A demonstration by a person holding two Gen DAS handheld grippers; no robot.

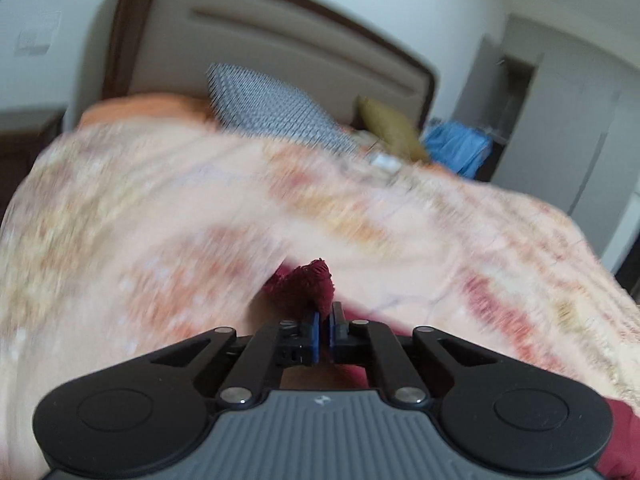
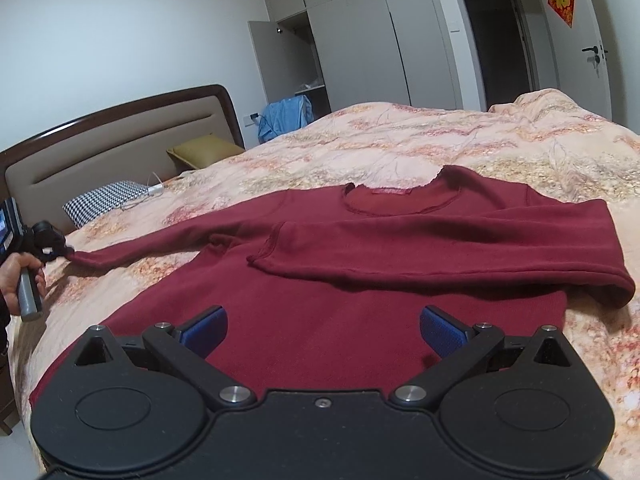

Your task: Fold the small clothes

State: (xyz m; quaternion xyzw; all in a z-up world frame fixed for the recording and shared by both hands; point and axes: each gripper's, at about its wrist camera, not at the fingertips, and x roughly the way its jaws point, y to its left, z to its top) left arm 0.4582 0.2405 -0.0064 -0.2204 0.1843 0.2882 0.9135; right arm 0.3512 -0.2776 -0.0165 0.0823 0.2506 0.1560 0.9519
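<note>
A dark red long-sleeved shirt [image 2: 320,312] lies flat on the bed, neck hole toward the far side. Its right sleeve [image 2: 460,252] is folded across the chest. Its left sleeve [image 2: 160,240] stretches out to the left. My left gripper [image 1: 323,316] is shut on that sleeve's cuff [image 1: 308,284], which bunches up just beyond the blue pads. In the right wrist view the same left gripper [image 2: 66,249] shows at the far left edge, held in a hand [image 2: 18,276]. My right gripper [image 2: 322,330] stands open above the shirt's lower body, with nothing between its fingers.
The bed carries a peach floral quilt [image 2: 460,144]. A checked pillow [image 2: 104,198] and an olive cushion [image 2: 204,150] lie by the brown headboard [image 2: 100,136]. Blue cloth [image 2: 284,116] hangs beyond the bed, near an open wardrobe [image 2: 296,52]. A door [image 2: 600,48] is at the far right.
</note>
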